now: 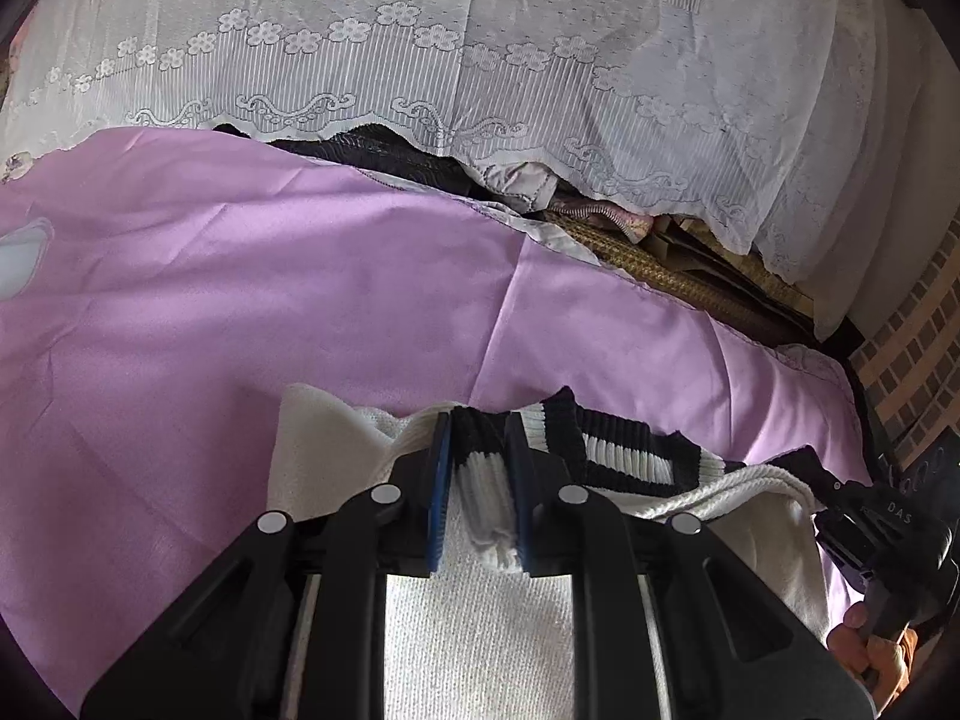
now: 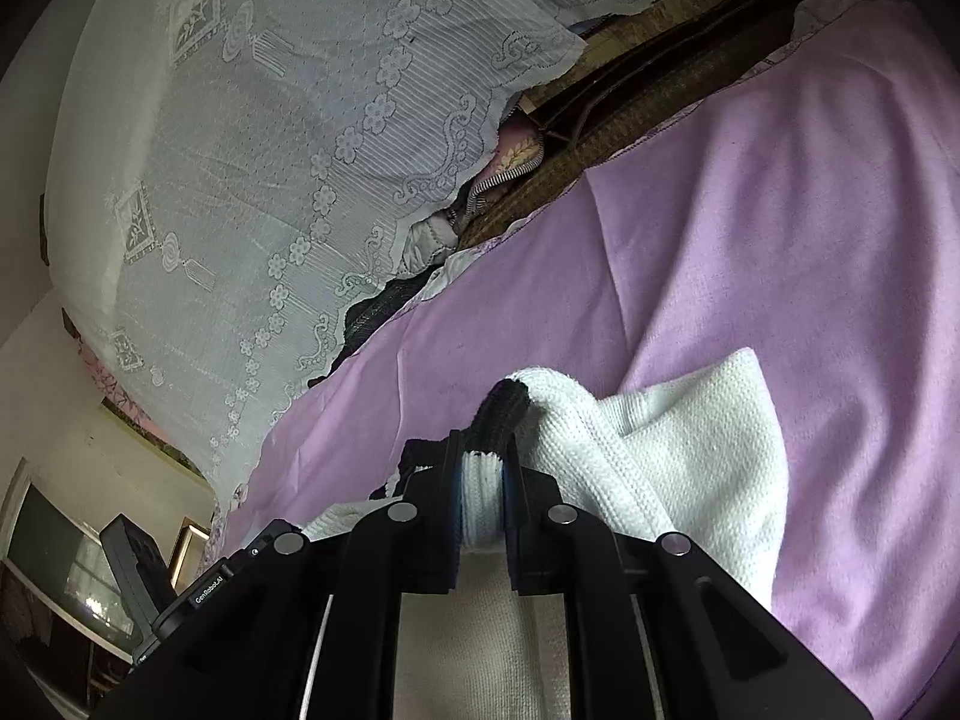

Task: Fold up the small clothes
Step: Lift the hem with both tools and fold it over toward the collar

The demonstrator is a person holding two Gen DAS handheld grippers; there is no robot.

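- Left wrist view: the left gripper (image 1: 478, 438) pinches the black-and-white ribbed band of a white knit garment (image 1: 480, 630), held above the purple sheet (image 1: 240, 300); a lace cover (image 1: 480, 30) lies beyond.
- Right wrist view: the right gripper (image 2: 483, 462) pinches the same band; the garment (image 2: 690, 450) bunches beside it over the sheet (image 2: 780, 240).

White knit garment (image 1: 480, 630) lower part hidden behind gripper frame.

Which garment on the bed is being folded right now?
Look at the lilac sheet covering the bed, below the white lace cover. The white knit garment lies at its near edge. Unlike everything else, it has a black-and-white striped ribbed trim, pinched by both claws.
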